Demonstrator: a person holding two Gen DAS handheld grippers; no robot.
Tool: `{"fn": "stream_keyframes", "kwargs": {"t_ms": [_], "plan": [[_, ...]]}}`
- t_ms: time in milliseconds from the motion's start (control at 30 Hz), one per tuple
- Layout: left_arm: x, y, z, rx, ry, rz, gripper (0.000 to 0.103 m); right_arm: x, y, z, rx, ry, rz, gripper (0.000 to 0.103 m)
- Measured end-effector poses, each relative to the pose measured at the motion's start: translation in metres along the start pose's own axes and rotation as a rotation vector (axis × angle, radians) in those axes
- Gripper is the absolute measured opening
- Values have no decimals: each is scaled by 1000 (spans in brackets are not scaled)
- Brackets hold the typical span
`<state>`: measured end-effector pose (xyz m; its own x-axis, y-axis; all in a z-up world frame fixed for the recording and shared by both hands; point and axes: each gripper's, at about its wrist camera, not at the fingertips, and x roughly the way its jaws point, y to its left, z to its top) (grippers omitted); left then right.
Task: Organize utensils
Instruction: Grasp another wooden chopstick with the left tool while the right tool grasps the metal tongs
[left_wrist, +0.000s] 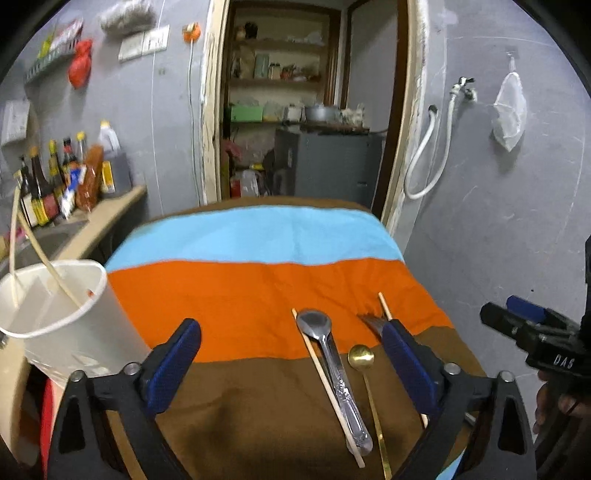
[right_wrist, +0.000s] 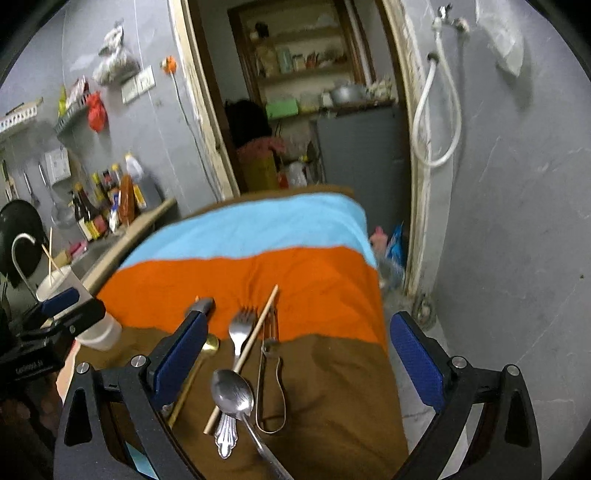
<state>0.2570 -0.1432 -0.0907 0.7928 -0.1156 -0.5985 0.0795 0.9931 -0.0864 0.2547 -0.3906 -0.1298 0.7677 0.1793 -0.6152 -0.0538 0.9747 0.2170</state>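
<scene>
Loose utensils lie on a striped cloth (left_wrist: 240, 295). In the left wrist view a steel spoon (left_wrist: 332, 365), a wooden chopstick (left_wrist: 325, 387) and a thin gold spoon (left_wrist: 364, 360) sit between the fingers of my left gripper (left_wrist: 291, 354), which is open over them. A fork (left_wrist: 371, 323) and a second chopstick (left_wrist: 384, 305) peek past its right finger. My right gripper (right_wrist: 299, 354) is open above a fork (right_wrist: 240, 332), a chopstick (right_wrist: 255, 339), a steel spoon (right_wrist: 232, 395) and wire tongs (right_wrist: 271, 387). A white cup (left_wrist: 62, 325) at left holds two chopsticks.
The cloth-covered table (right_wrist: 332, 387) ends close on the right, beside a grey wall and doorway (left_wrist: 306, 110). A counter with sauce bottles (left_wrist: 55, 184) and a sink runs along the left. The right gripper (left_wrist: 506, 314) shows at the left view's right edge.
</scene>
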Motion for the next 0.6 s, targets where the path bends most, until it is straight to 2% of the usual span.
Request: {"fn": "stream_keyframes", "kwargs": {"t_ms": [67,133,167,233,400,467,600], "plan": [[16,4,-2,-20,47,-11,85,14,2,-3,-11,36,12,82],[29,8,-5,-36,86,-24,78,28,6,-7,-22,76,24,75],[38,9,-6,-46,114,-39,72,35,8,-9,-27,98,30,69],[50,11,-9,-61,163,-69,64,50,13,-12,-48,146,35,62],[79,10,-16,-63,283,-111,45,76,23,-18,-103,227,29,52],[88,10,-20,-70,323,-113,42,85,26,-17,-116,264,14,50],[92,6,-21,-44,343,-102,41,98,27,-18,-128,308,-9,49]]}}
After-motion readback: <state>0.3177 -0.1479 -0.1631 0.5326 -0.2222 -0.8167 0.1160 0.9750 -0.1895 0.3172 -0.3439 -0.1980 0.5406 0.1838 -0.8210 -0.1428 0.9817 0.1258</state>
